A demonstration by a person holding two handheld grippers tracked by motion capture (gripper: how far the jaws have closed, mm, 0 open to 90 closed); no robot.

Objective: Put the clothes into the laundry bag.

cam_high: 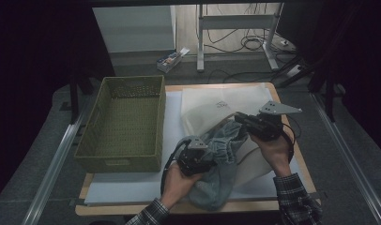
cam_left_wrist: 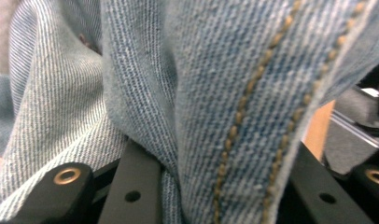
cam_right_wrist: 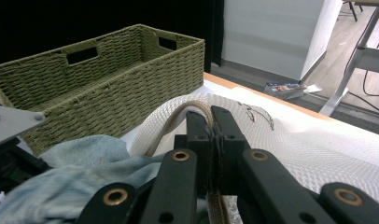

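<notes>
The table (cam_high: pixel 132 194) carries a white sheet, and everything inspected lies on it. Largest item: the green woven basket (cam_high: pixel 123 123), standing at 9 o'clock from the work area, upright, well apart from both of my grippers.

Next, the white mesh bag (cam_high: pixel 202 115), spread flat at 12 o'clock from my hands, with a tan trim (cam_right_wrist: pixel 185 109) running along its edge. In the right gripper view the mesh surface (cam_right_wrist: pixel 290 140) stretches away to 2 o'clock of the jaws.

Next, the denim garment (cam_high: pixel 221 159), bunched at the centre front of the table, its upper end lying against the mesh bag and its lower end hanging toward the front edge at 6 o'clock.

My left gripper (cam_high: pixel 196 157) sits at 8 o'clock on the garment. In the left gripper view a thick fold of denim (cam_left_wrist: pixel 215 107) with a tan stitched seam stands between the jaws, which are clamped against it on both sides: grasping the denim.

My right gripper (cam_high: pixel 240 119) sits at 1 o'clock on the garment, by the bag's edge. In its own view the jaws are clenched fully together on the tan trim, which runs up from between them.
</notes>
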